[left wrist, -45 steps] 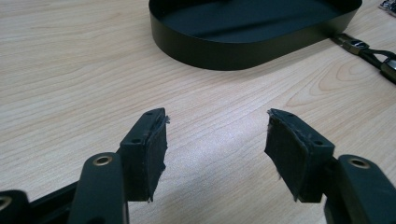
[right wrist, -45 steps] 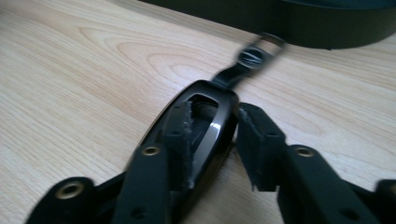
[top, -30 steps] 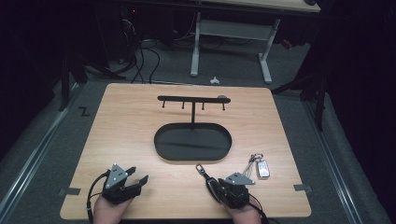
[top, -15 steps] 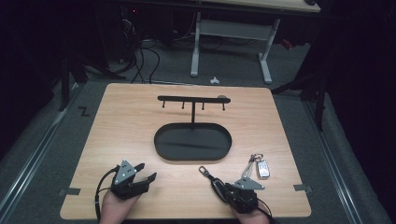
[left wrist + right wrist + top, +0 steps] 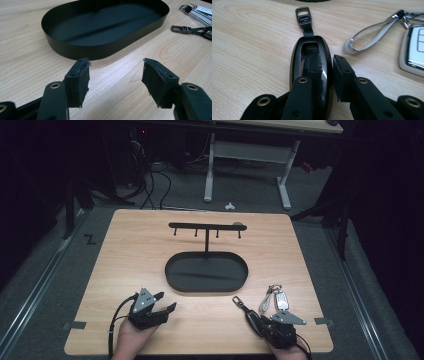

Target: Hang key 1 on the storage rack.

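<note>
At near right, right tool (image 5: 325, 75) clamps black fob (image 5: 312, 62); left tool (image 5: 117, 80) apart, idle. Next: lift toward rack (image 5: 207, 226).

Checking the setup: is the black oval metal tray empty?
Empty: the black oval metal tray shows only bare dark floor in the left gripper view.
</note>
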The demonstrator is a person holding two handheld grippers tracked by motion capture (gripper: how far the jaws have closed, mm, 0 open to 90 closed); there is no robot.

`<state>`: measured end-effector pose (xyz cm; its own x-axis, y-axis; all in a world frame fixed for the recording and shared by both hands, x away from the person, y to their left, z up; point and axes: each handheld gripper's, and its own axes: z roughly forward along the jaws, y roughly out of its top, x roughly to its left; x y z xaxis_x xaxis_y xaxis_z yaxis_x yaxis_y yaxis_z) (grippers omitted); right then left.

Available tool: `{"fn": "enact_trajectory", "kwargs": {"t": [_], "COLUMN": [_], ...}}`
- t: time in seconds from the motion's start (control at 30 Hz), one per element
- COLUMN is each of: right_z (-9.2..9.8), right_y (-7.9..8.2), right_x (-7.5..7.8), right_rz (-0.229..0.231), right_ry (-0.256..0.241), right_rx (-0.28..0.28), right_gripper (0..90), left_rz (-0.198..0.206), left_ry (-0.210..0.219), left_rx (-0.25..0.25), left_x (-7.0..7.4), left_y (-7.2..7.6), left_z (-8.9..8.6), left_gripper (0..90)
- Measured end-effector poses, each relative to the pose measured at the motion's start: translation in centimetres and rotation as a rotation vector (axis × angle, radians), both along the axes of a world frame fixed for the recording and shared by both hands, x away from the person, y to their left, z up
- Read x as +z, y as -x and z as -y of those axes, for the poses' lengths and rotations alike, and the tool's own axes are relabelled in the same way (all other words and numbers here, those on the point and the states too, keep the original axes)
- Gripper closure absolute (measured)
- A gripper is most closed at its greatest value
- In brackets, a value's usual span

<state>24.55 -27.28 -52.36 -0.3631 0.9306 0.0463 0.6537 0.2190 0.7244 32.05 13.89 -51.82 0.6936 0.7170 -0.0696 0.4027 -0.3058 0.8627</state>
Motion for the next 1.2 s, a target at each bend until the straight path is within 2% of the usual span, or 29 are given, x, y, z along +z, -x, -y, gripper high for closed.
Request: {"fn": "enact_trajectory", "kwargs": {"t": [0.1,0.2,0.33,0.57,0.67,0.87,1.2], "right_z": [0.1,0.2,0.3,0.5,0.3,-0.3,-0.7], "right_y": [0.1,0.3,0.4,-0.1,-0.3,-1.0,-2.6], "right_x": [0.1,0.5,0.9,1.3,1.5,1.6,2.1], "right_rz": [0.003,0.027,0.034,0.070,0.080,0.093,0.096], "right_ry": [-0.022,-0.032,-0.051,-0.062,-0.057,-0.038,-0.037], "right_rx": [0.005,0.016,0.012,0.039,0.044,0.094,0.101], "right_gripper": [74.6,70.6,65.8,59.0,58.6,55.7,52.0], "left_rz": [-0.001,0.001,0.003,0.009,0.007,0.018,0.008], "left_ry": [-0.015,-0.024,-0.020,-0.022,-0.022,-0.032,-0.033], "left_rx": [0.007,0.019,0.031,0.047,0.051,0.086,0.123], "left_x": [0.0,0.1,0.1,0.1,0.1,0.0,-0.3], "left_y": [0.0,-0.1,0.0,0.4,0.6,1.6,2.7], "left_z": [0.1,0.0,-0.3,-1.0,-1.4,-2.8,-4.4], "left_gripper": [38.9,39.5,39.9,40.5,40.5,40.1,39.9]}}
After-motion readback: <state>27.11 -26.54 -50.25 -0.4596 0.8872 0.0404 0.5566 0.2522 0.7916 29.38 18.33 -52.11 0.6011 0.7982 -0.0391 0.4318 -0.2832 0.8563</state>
